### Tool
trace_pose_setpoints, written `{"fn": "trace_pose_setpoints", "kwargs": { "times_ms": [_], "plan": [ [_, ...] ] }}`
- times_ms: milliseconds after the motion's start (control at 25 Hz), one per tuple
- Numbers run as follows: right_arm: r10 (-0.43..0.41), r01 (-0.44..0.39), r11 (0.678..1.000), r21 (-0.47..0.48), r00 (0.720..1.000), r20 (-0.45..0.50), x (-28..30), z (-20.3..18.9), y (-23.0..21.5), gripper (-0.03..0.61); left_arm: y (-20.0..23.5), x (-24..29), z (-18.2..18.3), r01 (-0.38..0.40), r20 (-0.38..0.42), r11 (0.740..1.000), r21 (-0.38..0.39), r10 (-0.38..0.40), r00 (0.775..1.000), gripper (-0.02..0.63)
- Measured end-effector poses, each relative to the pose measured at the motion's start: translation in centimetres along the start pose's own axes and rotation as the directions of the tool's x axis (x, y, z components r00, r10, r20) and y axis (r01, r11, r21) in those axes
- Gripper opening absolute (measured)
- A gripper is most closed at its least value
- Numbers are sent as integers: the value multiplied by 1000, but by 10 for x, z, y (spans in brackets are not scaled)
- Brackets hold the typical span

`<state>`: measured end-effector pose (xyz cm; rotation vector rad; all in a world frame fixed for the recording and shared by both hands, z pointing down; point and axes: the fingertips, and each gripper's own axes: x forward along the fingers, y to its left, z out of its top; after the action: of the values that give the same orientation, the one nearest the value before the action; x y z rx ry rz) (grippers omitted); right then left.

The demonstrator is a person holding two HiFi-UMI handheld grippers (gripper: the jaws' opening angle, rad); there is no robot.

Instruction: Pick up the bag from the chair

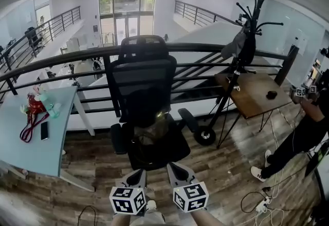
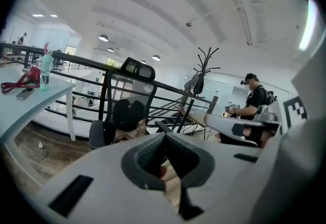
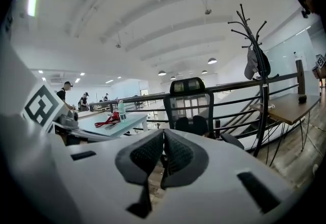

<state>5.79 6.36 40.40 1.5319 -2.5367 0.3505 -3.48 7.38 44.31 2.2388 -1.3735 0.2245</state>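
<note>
On the black chair (image 1: pixel 144 78) lies a brownish bag (image 1: pixel 153 128). Short of it, the left gripper (image 1: pixel 136 173) and right gripper (image 1: pixel 176 168) both have fingers pressed together, empty.

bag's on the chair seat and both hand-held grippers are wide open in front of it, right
Not quite. The bag is on the chair seat, but both are shut, not open. The left gripper view shows the left hand-held gripper with its jaws together and nothing between them, and the right gripper view shows the same for the right hand-held gripper.
</note>
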Motion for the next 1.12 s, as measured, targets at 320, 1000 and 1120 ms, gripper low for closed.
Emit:
{"fn": "trace_pose_setpoints", "kwargs": {
  "times_ms": [320,1000,1120],
  "plan": [
    [-20,20,1000,4,1000,5,62,16,-27,0,34,52,30,8,-12,1000,9,-7,1000,2],
    [-83,84,995,45,996,-7,140,25,-84,0,79,125,51,11,-40,1000,-26,-12,999,2],
    [-91,92,994,55,996,-18,158,24,-103,0,89,143,50,-1,-47,999,-35,-1,999,2]
  ]
}}
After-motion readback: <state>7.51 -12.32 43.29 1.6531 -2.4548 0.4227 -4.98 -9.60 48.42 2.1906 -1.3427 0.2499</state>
